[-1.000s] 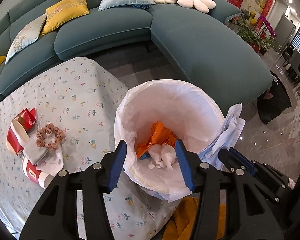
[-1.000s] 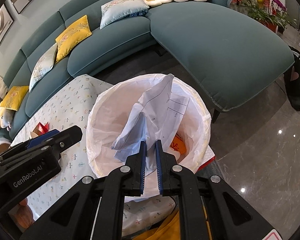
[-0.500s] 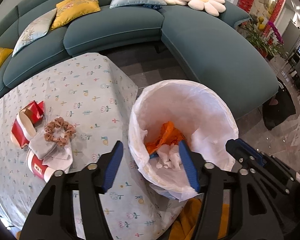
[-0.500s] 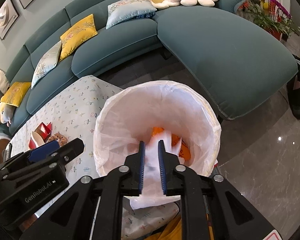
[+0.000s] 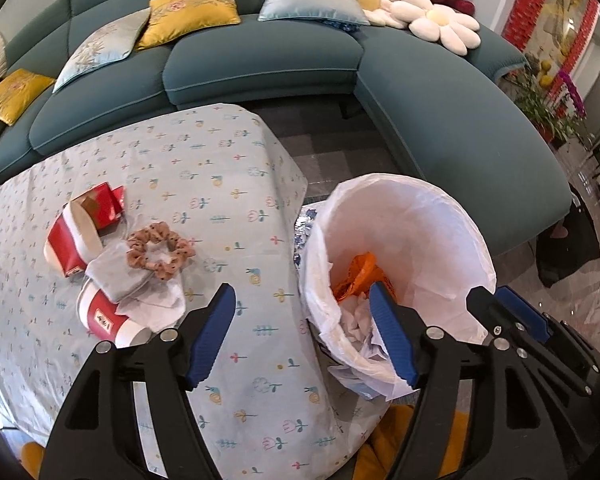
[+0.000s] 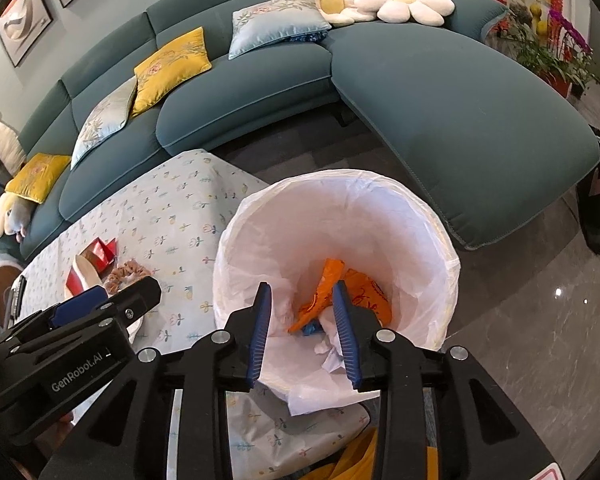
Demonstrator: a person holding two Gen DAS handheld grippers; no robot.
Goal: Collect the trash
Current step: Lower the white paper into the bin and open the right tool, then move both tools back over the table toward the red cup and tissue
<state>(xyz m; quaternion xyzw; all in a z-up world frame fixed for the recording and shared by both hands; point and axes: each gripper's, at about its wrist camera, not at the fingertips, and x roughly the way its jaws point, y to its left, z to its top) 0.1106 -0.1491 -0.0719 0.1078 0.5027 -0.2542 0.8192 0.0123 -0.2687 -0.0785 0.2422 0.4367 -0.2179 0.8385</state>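
Observation:
A trash bin with a white liner (image 5: 428, 216) (image 6: 380, 208) stands beside the table corner. Inside lie an orange wrapper (image 6: 332, 292) (image 5: 360, 272) and crumpled white paper (image 6: 332, 354) (image 5: 356, 320). My right gripper (image 6: 303, 320) is open and empty above the bin's mouth. My left gripper (image 5: 304, 334) is open and empty, over the table edge next to the bin. On the table lie red and white paper cups (image 5: 70, 240), a red carton (image 5: 104, 204), a grey cloth (image 5: 116, 276), white tissue (image 5: 160, 304) and a pink scrunchie (image 5: 160, 250).
The table has a pale floral cloth (image 5: 204, 168). A teal curved sofa (image 5: 440, 112) with yellow and blue cushions wraps behind the table and the bin. Grey polished floor (image 6: 540, 340) lies to the right. Something orange (image 5: 384, 452) sits below the table edge.
My right gripper opened and let the paper sheet fall into the bin. My left gripper shifted left, toward the table.

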